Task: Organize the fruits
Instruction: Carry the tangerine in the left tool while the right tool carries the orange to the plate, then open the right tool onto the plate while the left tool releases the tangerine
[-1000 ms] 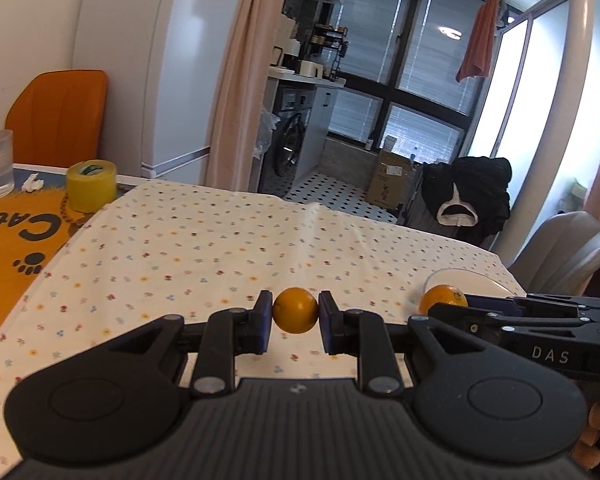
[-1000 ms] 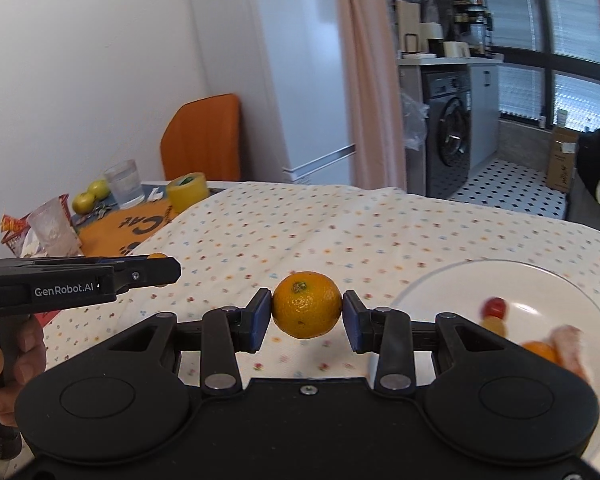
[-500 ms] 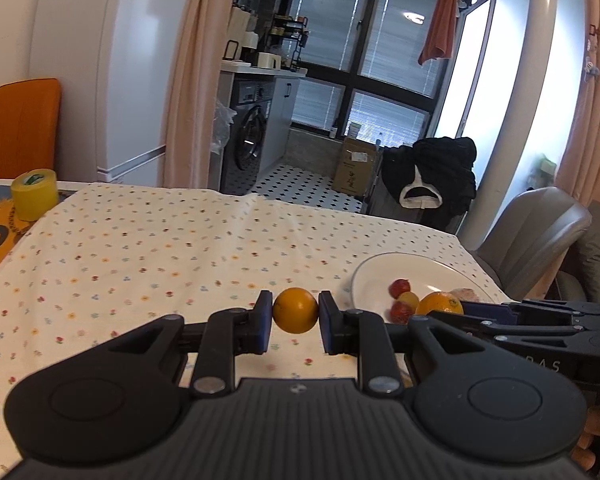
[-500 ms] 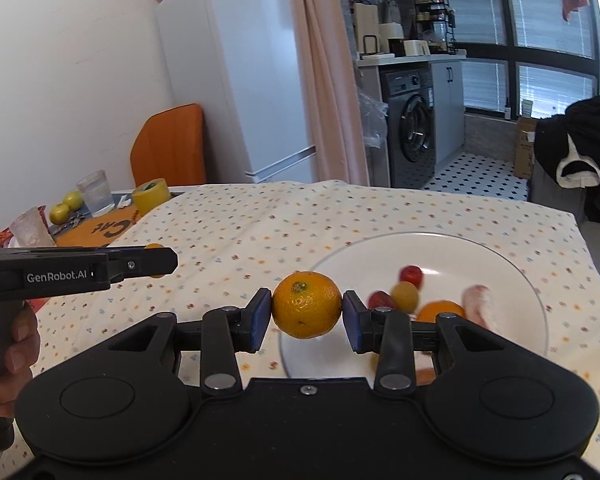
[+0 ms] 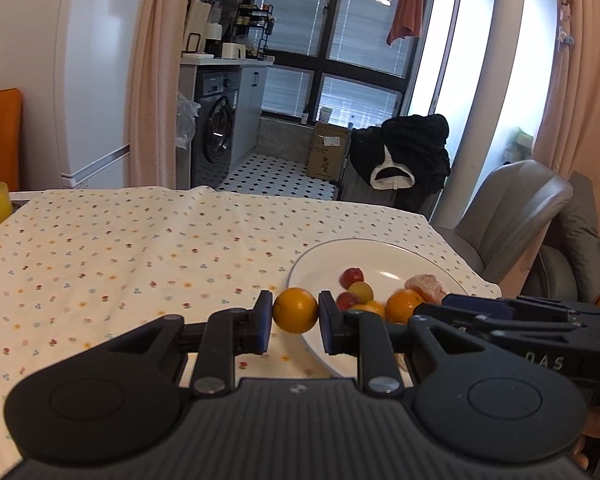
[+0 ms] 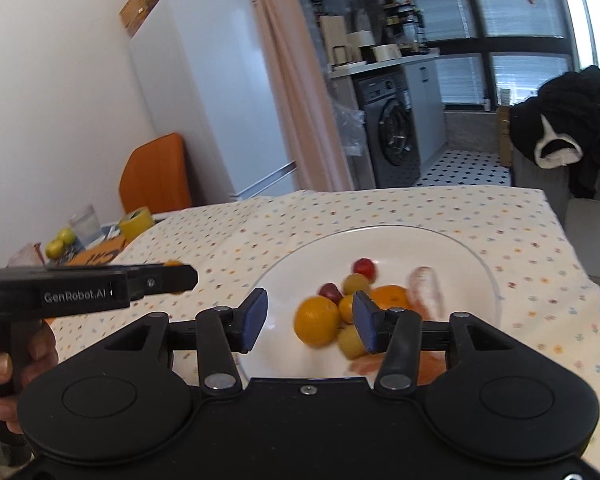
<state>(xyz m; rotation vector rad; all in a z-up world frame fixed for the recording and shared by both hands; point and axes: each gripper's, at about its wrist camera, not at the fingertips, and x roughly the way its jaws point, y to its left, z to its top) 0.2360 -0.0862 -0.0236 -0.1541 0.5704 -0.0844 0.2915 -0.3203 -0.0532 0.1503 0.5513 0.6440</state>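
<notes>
A white plate [image 6: 452,248] [image 5: 404,252] on the flowered tablecloth holds several small fruits, red, yellow-green and orange. My left gripper [image 5: 295,312] is shut on a small orange [image 5: 295,310], held just left of the plate's rim. My right gripper [image 6: 306,316] is open above the plate. A blurred mandarin [image 6: 317,320] sits between its spread fingers, free of both pads, over the fruit pile. In the right wrist view the left gripper [image 6: 172,278] shows from the side at the left.
A yellow tape roll [image 6: 137,218], a glass [image 6: 85,222] and two green fruits [image 6: 60,242] stand on the orange mat at the far left. A grey chair [image 5: 516,208] stands past the table's right end. The cloth left of the plate is bare.
Both grippers swung right toward the plate. My right gripper has opened and let go of the mandarin over the plate. The left gripper still holds its orange.
</notes>
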